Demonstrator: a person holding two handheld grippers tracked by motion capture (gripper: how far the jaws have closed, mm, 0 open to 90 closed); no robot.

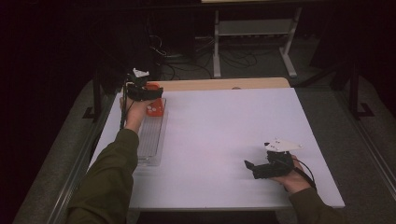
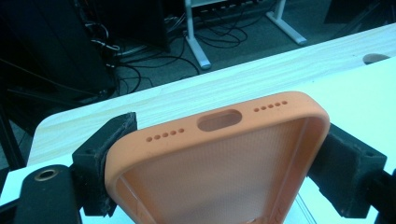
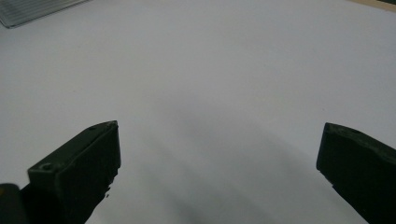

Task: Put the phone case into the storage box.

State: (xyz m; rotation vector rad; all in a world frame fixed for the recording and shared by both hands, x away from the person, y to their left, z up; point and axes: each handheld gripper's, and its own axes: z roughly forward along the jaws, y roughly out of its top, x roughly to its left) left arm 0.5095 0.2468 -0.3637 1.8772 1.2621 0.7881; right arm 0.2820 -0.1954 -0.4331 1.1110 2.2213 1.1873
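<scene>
A white tabletop [image 1: 219, 135] fills the high view, with a clear ribbed plastic tray [image 1: 152, 140] lying along its edge at nine o'clock. At ten o'clock, above the tray's far end, the left claw [image 1: 152, 93] clamps an orange phone case [image 2: 224, 158] by its two long sides, open back facing the camera. At four o'clock the right claw [image 1: 250, 167] rests low over bare tabletop, jaws spread wide and empty.

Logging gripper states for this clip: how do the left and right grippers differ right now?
The left gripper is shut on the orange phone case; the right gripper is open and holds nothing. The left is raised over the clear tray at the far left; the right sits low near the white table's front edge. Both have black jaws.
</scene>
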